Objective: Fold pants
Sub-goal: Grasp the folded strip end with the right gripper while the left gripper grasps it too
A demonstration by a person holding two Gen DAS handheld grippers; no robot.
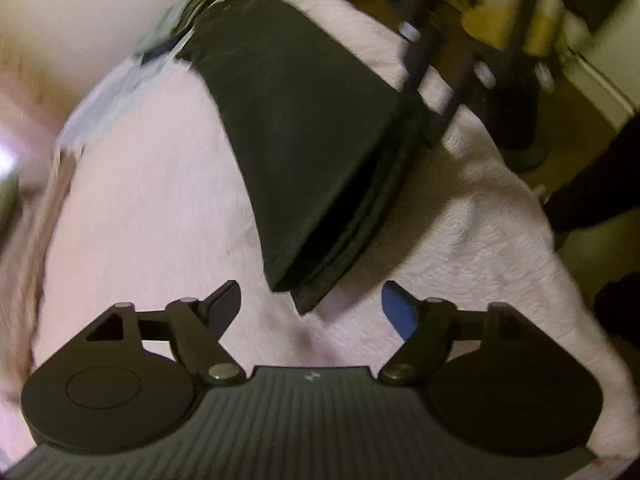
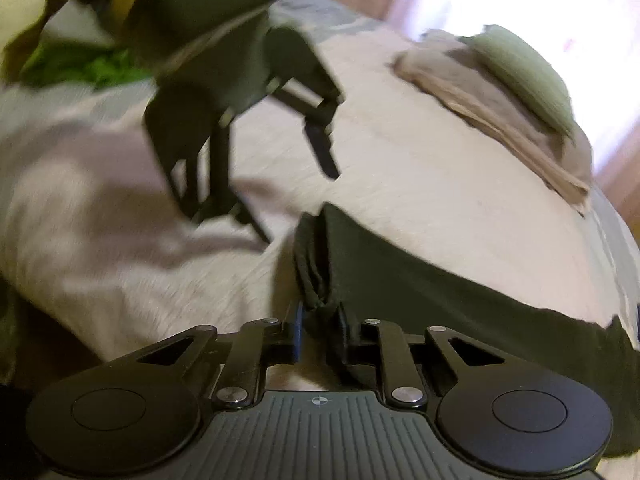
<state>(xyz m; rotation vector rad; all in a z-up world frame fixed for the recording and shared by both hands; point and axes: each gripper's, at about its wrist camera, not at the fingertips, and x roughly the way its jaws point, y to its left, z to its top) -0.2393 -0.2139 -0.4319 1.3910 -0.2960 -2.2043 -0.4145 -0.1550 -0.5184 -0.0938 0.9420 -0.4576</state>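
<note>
— Your right gripper [image 2: 320,336], black with ribbed housing, what has it got?
— It is clamped on the bunched corner of the dark folded cotton pants [image 2: 420,280].
— And your left gripper [image 1: 312,308]?
— Released, jaws spread, nothing between them, just short of the pants' near corner.
— Where do the pants lie?
— Flat on the pale pink fuzzy blanket [image 1: 152,200]; a folded beige and green cloth pile [image 2: 508,96] sits well apart.

left gripper [image 1: 312,304]: black linkage fingers, one blue pad, round black discs, silver pivot screws, grey ribbed body
right gripper [image 2: 320,332]: same black linkage, silver screws, grey ribbed body with small crosshair mark
</note>
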